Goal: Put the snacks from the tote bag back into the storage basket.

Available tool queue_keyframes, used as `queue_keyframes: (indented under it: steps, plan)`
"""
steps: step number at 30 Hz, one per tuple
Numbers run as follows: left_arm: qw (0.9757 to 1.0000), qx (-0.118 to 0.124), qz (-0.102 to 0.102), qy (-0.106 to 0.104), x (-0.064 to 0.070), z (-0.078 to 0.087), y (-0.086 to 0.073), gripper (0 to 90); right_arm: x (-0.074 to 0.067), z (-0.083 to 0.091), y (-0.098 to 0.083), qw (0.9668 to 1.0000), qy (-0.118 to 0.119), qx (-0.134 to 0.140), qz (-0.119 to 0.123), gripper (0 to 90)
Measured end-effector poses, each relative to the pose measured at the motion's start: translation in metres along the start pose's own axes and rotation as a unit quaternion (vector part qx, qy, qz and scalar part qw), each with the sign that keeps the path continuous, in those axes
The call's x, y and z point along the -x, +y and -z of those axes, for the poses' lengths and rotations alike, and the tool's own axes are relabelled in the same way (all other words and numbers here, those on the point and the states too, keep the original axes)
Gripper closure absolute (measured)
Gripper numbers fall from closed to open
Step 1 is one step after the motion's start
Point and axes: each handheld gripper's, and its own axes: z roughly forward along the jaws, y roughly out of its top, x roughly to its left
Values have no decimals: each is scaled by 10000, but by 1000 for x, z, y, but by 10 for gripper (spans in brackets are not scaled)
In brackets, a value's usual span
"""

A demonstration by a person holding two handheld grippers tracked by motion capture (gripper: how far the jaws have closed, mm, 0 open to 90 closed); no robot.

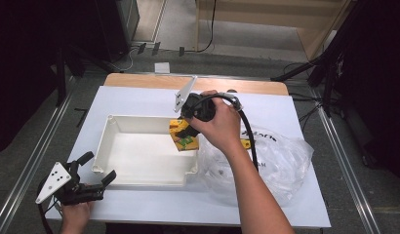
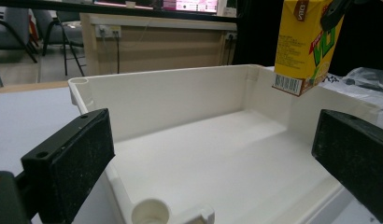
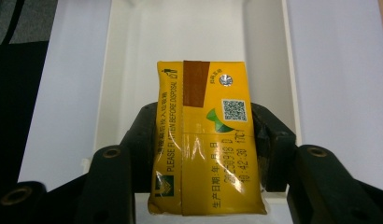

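A yellow drink carton [image 1: 181, 135] hangs over the right end of the white tray [image 1: 139, 180], clamped in my right gripper [image 1: 186, 130]. The right gripper view looks down on the carton's top [image 3: 206, 140] with a black jaw pressed to each side and the tray's floor [image 3: 180, 37] below. From the left gripper view the carton [image 2: 304, 44] hovers above the tray's far right corner [image 2: 255, 74]. My left gripper [image 1: 98, 168] rests at the table's front left, just off the tray's near left corner, jaws wide apart and empty; its pads [image 2: 82, 163] frame the tray.
A crumpled clear plastic bag [image 1: 276, 161] lies on the white table [image 1: 139, 97] right of the tray, and my right forearm crosses over it. A wooden strip [image 1: 139, 80] runs along the table's far edge. Dark stands and cables surround the table.
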Motion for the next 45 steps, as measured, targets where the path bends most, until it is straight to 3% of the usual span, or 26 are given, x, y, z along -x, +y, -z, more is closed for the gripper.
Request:
queue_keyframes:
  steps: [16, 45]
  plan:
    - [10000, -5, -8, -13, 0, 0, 0, 0, 1, -9, 7, 9999, 38, -23, 98, 518]
    - [10000, -5, -13, -12, 0, 0, 0, 0, -1, -31, -8, 9997, 189, -89, 93, 517]
